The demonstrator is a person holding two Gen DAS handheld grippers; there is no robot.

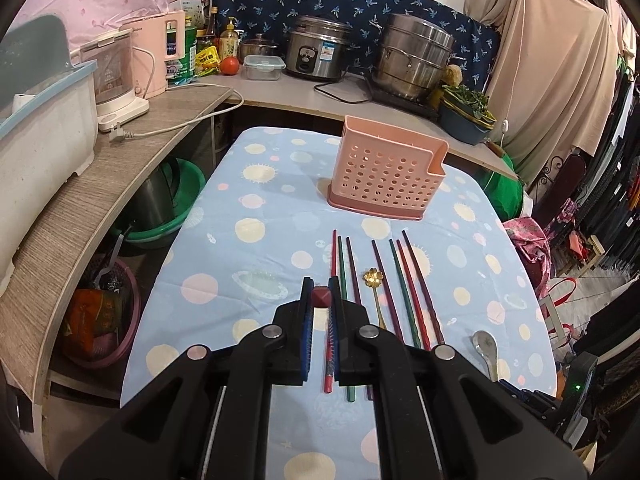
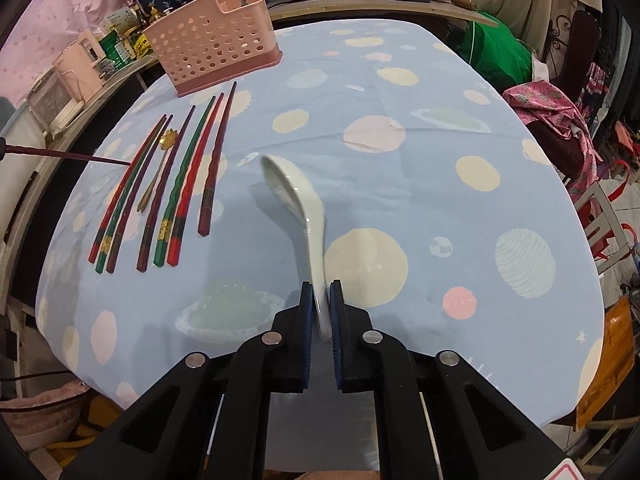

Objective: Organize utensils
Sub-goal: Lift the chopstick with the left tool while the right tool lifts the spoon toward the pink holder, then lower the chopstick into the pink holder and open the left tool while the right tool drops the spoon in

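My left gripper (image 1: 321,292) is shut on a dark red chopstick (image 1: 322,297), which I see end-on between the pads; in the right wrist view that chopstick (image 2: 68,156) pokes in from the left above the table. My right gripper (image 2: 321,292) is shut on the handle of a white ceramic spoon (image 2: 290,196), whose bowl tilts up over the blue dotted tablecloth (image 2: 440,100). Several coloured chopsticks (image 1: 404,292) (image 2: 180,184) and a small gold flower spoon (image 1: 372,278) (image 2: 162,148) lie in a row on the cloth. A pink perforated utensil holder (image 1: 386,176) (image 2: 216,40) stands upright behind them.
A curved wooden shelf (image 1: 80,216) on the left carries a white bin (image 1: 44,132) and a kettle (image 1: 116,76). A rice cooker (image 1: 316,54) and a steel steamer (image 1: 416,56) stand on the back counter. Green basins (image 1: 176,204) sit below the shelf. Clothes hang at right.
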